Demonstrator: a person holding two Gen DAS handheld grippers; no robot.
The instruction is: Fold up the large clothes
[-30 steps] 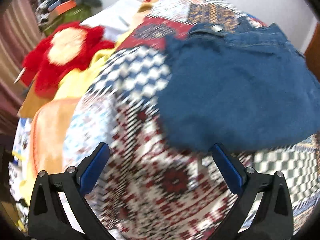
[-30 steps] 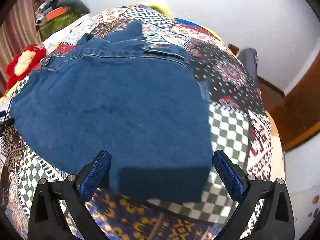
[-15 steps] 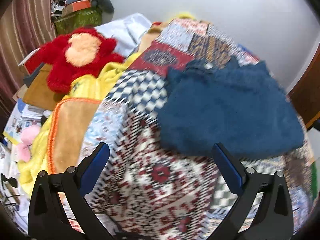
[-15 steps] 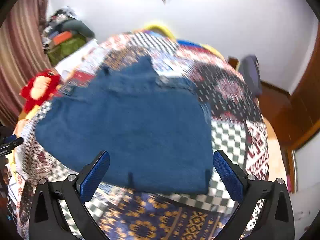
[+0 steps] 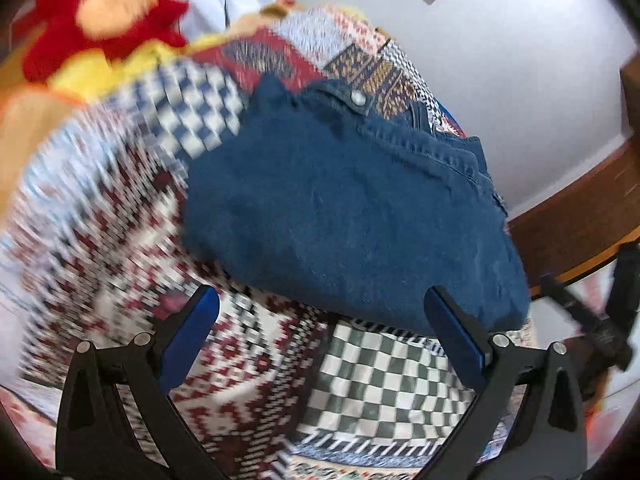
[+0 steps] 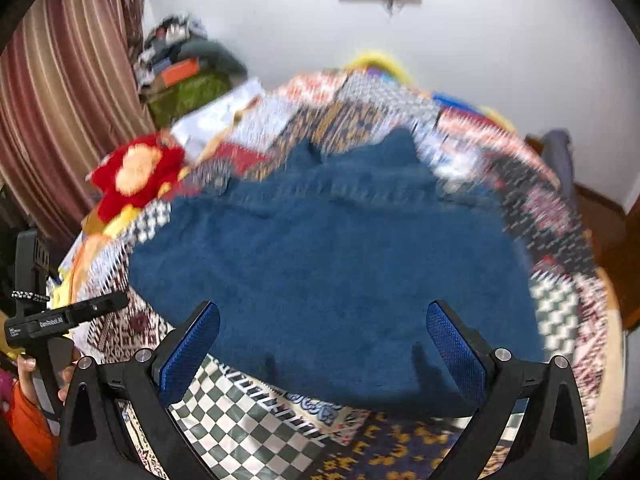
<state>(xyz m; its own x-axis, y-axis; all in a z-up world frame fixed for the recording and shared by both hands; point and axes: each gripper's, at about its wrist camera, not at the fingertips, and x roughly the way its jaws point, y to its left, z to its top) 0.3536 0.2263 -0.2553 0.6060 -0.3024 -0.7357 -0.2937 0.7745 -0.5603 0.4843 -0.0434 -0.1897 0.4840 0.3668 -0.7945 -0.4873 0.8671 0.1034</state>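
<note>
A folded blue denim garment [image 5: 352,208] lies flat on the patchwork quilt [image 5: 384,384] that covers the bed, its waistband and metal button toward the far side. My left gripper [image 5: 320,332] hovers open near the garment's front-left edge with nothing between its fingers. In the right wrist view the same denim garment [image 6: 332,280] fills the middle, and my right gripper [image 6: 322,340] is open over its near edge, holding nothing. The left gripper's body [image 6: 64,320] and the hand holding it show at that view's left edge.
A red and yellow plush toy [image 5: 104,12] and yellow cloth lie at the bed's left side. Piled items [image 6: 180,76] sit by a striped curtain [image 6: 68,96]. A white wall and a wooden door frame [image 5: 576,216] lie behind and to the right.
Both grippers have pulled back and up from the denim, so more of the bed and room shows. The left view has swung right toward the garment. The garment stays put.
</note>
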